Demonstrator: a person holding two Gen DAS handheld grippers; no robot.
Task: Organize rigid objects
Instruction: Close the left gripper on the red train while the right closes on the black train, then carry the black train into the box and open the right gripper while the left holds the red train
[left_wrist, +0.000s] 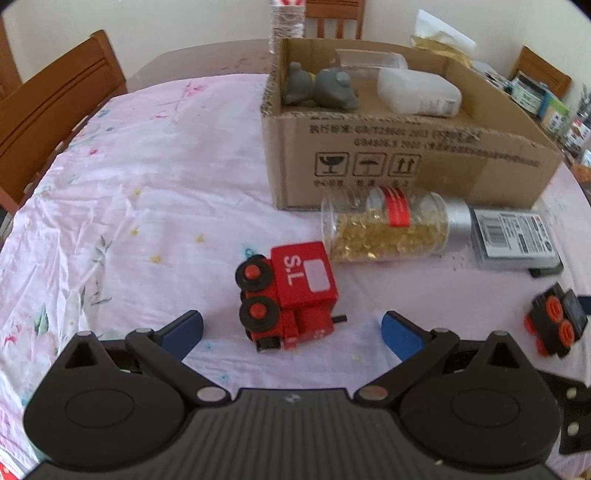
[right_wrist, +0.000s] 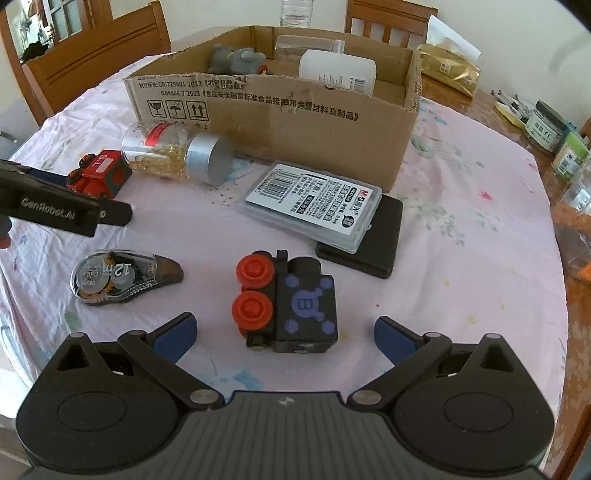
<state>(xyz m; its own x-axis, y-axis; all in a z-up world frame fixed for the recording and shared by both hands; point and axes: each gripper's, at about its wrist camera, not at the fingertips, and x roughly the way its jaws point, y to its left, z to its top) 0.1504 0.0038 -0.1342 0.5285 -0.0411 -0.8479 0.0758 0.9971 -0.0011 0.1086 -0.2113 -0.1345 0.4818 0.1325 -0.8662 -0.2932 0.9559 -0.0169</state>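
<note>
Left wrist view: the left gripper (left_wrist: 291, 334) has its blue-padded fingers (left_wrist: 183, 332) spread wide, holding nothing. The red toy train (left_wrist: 288, 295) lies on its side on the pink tablecloth (left_wrist: 147, 184), in front of the cardboard box (left_wrist: 388, 147) and just ahead of the gap between the fingers, touching neither. A clear jar of gold beads (left_wrist: 391, 230) lies on its side against the front of the box, just beyond the train. To the right of the jar, also in front of the box, lies a flat plastic case (left_wrist: 513, 240) with a barcode label. A black toy train (left_wrist: 557, 325) shows at the right edge, farther from the box. Inside the box are a grey toy animal (left_wrist: 321, 88) and a white plastic bottle (left_wrist: 417, 92).

Right wrist view: the right gripper (right_wrist: 286, 338) likewise has its fingers (right_wrist: 175, 338) spread apart, empty. The black toy train, with orange wheels, lies on its side in front of the box, just ahead of the gap between the fingers, with no contact visible. A correction tape dispenser (right_wrist: 122, 277) lies to its left. The plastic case rests partly on a black pad (right_wrist: 376, 243) just before the box. The jar and red train lie at the box's left front, with the left gripper's body near the red train.
</note>
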